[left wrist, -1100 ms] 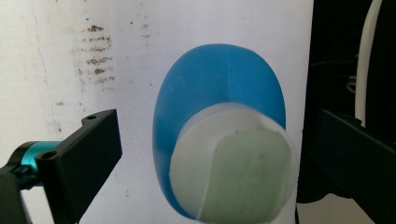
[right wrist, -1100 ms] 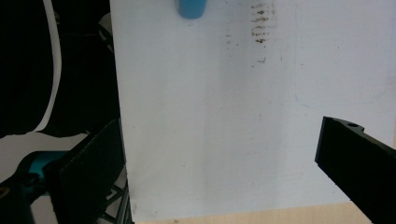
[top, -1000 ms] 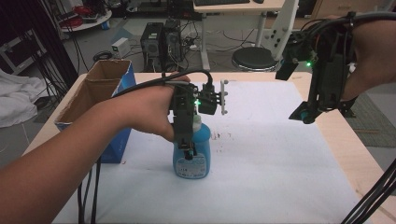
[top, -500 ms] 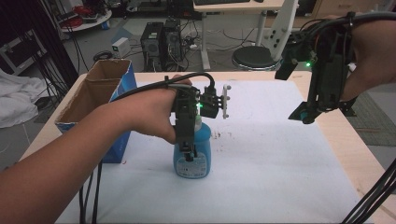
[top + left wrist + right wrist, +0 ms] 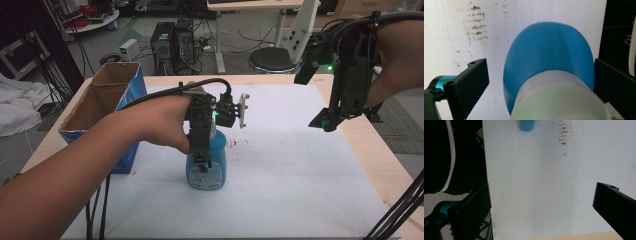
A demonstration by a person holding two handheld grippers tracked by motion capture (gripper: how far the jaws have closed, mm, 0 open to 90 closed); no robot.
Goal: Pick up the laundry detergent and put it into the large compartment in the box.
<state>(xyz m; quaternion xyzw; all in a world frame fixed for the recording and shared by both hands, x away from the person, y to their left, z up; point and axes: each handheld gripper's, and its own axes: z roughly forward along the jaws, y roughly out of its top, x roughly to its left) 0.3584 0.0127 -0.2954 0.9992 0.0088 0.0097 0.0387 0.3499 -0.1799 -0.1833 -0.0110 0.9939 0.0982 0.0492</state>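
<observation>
A blue plastic bottle (image 5: 212, 172) with a white neck stands upright on the white sheet, left of the middle. My left gripper (image 5: 202, 155) reaches down over its top. In the left gripper view the bottle (image 5: 549, 50) sits between the open jaws of the left gripper (image 5: 539, 65). A gap shows at the left jaw, while the right jaw lies close against the bottle. My right gripper (image 5: 325, 121) hangs above the table's right side, pointing down. In its own view the right gripper (image 5: 544, 187) is open over bare sheet, and the bottle (image 5: 526, 125) shows at the top edge.
An open cardboard box (image 5: 100, 100) with blue sides stands at the table's left edge. The white sheet (image 5: 290, 180) carries brown smudges (image 5: 232, 144) right of the bottle. Bare wooden table (image 5: 380, 165) borders the sheet on the right. A stool and computer cases stand beyond the far edge.
My left gripper has sunk slightly over the bottle. The right gripper has stayed in place.
</observation>
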